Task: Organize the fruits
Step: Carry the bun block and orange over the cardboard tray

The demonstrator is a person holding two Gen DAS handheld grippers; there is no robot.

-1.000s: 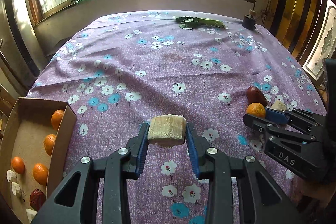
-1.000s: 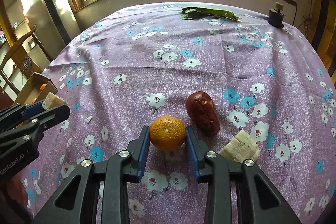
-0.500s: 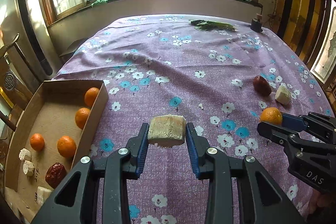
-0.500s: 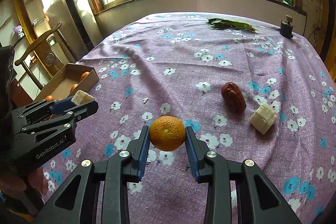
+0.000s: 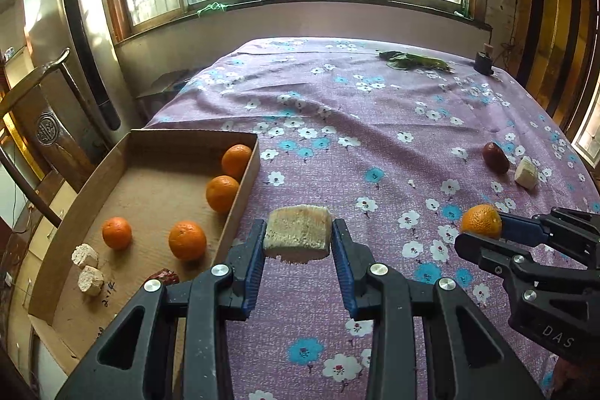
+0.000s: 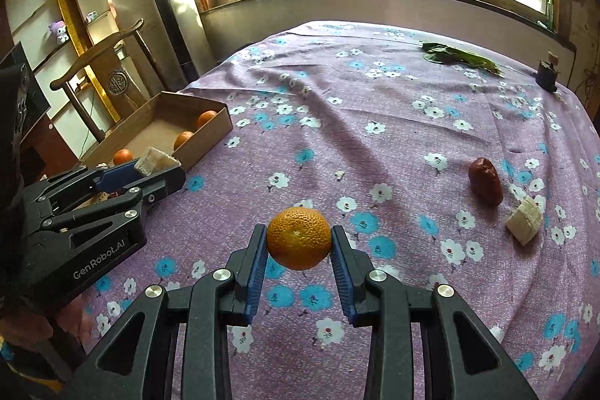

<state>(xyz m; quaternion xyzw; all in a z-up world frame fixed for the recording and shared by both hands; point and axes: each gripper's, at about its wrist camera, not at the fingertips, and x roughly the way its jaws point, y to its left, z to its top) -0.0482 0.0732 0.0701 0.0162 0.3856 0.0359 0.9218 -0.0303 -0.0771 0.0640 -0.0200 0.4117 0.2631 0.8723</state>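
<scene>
Cardboard box (image 5: 247, 175) wall beside left hand-held gripper (image 5: 298, 252)

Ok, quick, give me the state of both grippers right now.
Left gripper: shut on the pale fruit chunk, held above the cloth.
Right gripper: shut on the orange, held above the cloth.

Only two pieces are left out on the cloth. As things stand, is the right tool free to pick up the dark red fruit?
Probably not yet: the right tool is shut on an orange. Nothing blocks the dark red fruit itself.
</scene>
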